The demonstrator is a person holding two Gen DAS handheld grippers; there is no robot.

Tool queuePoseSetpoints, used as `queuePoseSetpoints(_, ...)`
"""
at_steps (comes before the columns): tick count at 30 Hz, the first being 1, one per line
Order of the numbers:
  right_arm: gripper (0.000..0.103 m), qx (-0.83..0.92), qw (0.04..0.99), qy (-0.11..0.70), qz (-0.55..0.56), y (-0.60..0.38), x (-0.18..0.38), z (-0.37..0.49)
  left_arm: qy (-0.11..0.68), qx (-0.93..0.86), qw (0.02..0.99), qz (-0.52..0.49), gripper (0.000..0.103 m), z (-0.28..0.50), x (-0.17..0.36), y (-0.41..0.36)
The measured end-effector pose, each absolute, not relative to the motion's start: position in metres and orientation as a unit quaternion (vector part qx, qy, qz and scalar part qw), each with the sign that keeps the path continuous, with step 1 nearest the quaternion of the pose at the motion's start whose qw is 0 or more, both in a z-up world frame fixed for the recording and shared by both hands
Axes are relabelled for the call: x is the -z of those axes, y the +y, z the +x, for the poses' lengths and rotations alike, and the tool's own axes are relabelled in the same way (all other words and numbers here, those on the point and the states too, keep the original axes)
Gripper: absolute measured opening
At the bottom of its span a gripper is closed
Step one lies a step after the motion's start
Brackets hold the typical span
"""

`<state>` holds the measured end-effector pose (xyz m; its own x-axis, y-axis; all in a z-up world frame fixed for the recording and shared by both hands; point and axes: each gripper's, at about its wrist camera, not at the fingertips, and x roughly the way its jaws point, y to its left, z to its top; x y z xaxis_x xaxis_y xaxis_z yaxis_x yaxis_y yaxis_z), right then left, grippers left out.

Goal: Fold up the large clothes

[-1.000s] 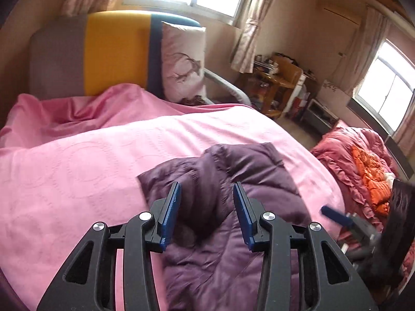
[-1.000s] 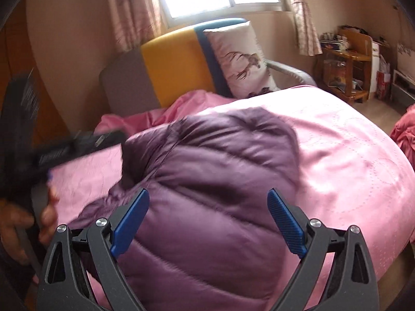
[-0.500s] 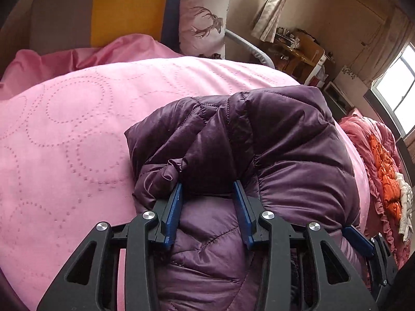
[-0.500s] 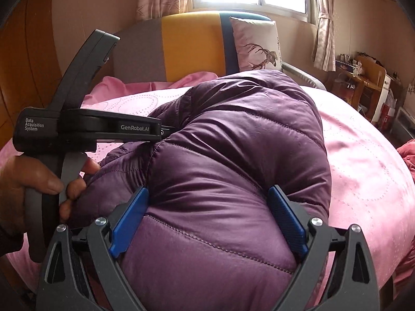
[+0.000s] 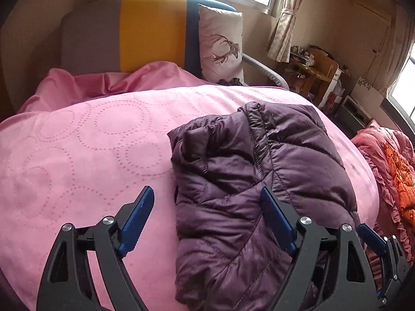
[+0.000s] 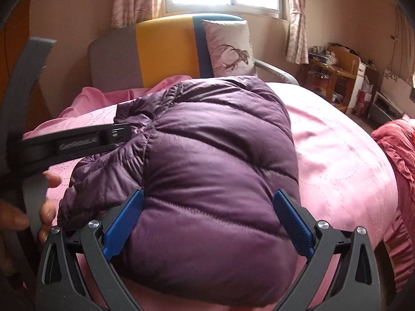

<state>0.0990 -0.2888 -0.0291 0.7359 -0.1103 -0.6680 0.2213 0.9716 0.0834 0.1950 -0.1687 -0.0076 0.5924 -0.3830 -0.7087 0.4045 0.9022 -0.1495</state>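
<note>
Purple down jacket (image 5: 259,181) bundled on the pink bedspread (image 5: 90,155).
Left gripper (image 5: 207,215) and right gripper (image 6: 207,223): the 2 sets of jaws are opening, gripping nothing, though the right's pads may brush it. Puffy, light, slippery; pinch quilted edges.

Left gripper (image 5: 205,208): matte black plastic frame showing triangular cut-outs, silver round screws, two ribbed blue pads; jaws opening.
Right gripper (image 6: 207,223): matching black frame, silver screws gleaming, textured blue pads; jaws opening.
Left gripper's body, seen from the right wrist: black bar bearing blurred pale lettering, grey curved handle.
Hand (image 6: 31,207): bare fingers showing, sleeve unclear.
</note>
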Motion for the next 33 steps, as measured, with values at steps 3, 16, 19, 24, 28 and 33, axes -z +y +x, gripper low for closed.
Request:
queuePoseSetpoints(3,0.101,0.103,0.924,0.361,0.080,-0.283,0.026,0.090,0.374,0.206,0.904,0.024,0.083,0.178,0.003,-0.160)
queuePoseSetpoints(16,0.101,0.127,0.912,0.373,0.116,-0.274,0.011,0.051,0.337,0.180,0.924,0.020,0.092,0.121,-0.011,-0.125)
queuePoseSetpoints(19,0.101,0.141,0.918,0.350,0.119,-0.274,-0.004,0.041,0.334,0.177,0.926,0.016,0.092,0.113,-0.012,-0.119)
queuePoseSetpoints(24,0.101,0.167,0.921,0.336,0.107,-0.270,-0.017,0.032,0.333,0.177,0.926,0.005,0.093,0.103,-0.011,-0.110)
queuePoseSetpoints(28,0.101,0.217,0.906,0.346,0.114,-0.273,-0.016,0.030,0.323,0.171,0.931,0.003,0.099,0.090,-0.013,-0.104)
queuePoseSetpoints(33,0.101,0.251,0.900,0.339,0.112,-0.271,-0.023,0.019,0.313,0.156,0.937,0.006,0.099,0.071,-0.015,-0.096)
